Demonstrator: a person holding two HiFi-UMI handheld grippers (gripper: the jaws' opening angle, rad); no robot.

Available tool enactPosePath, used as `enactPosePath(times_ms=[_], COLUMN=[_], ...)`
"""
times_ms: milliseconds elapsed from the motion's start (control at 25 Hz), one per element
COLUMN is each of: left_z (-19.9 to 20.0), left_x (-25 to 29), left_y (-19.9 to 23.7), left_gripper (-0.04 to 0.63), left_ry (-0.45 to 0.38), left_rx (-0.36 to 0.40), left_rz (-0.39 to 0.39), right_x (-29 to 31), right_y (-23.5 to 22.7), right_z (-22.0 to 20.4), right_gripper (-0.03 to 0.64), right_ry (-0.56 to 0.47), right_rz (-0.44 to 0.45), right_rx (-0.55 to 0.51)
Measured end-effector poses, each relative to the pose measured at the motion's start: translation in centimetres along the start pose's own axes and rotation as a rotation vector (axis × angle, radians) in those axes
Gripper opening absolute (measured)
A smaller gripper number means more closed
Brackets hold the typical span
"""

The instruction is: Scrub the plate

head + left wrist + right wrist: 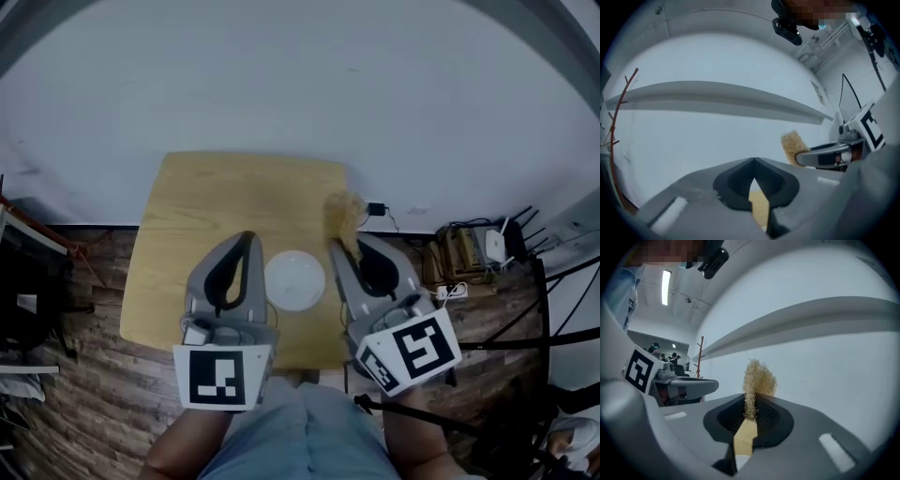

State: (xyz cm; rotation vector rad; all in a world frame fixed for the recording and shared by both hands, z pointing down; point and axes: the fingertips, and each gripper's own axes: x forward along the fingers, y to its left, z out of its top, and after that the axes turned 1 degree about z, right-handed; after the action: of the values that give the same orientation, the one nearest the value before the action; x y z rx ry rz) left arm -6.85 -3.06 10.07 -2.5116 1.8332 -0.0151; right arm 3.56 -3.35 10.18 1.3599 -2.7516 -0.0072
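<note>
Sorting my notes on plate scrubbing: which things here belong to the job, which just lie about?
Job: white plate, fibre scrubber gripped in right tongs, empty left tongs, wooden table.
Lying about: router, power strip.

A small wooden table (187, 225) stands on plank flooring (84, 394) against a white wall (300, 84).

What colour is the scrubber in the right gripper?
The scrubber is straw yellow; clearest in right gripper view.

Smooth white plate (294, 278) on matt wooden table (206, 206); scrubber (759, 378) coarse, fibrous.
</note>
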Motion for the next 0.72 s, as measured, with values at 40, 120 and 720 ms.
enactPosePath(times_ms=[40,120,720], left_z=[0.2,0.5,1.4], left_x=[-0.4,-1.2,-2.9], left_y=[-0.6,-1.5,-2.6], left_gripper=[0.021,0.021,0.021], left_ry=[-0.009,-0.027,-0.059], left_rx=[0.0,0.006,0.025], left_rz=[-0.002,-0.004,0.049], right_x=[-0.5,-1.3,-3.3], right_y=[0.3,0.7,1.6], right_z=[0.1,0.3,1.3], right_gripper=[0.038,0.038,0.038], right_ry=[-0.008,-0.022,-0.054], right_rz=[0.001,0.005,0.056], right_rx=[-0.009,-0.025,-0.071])
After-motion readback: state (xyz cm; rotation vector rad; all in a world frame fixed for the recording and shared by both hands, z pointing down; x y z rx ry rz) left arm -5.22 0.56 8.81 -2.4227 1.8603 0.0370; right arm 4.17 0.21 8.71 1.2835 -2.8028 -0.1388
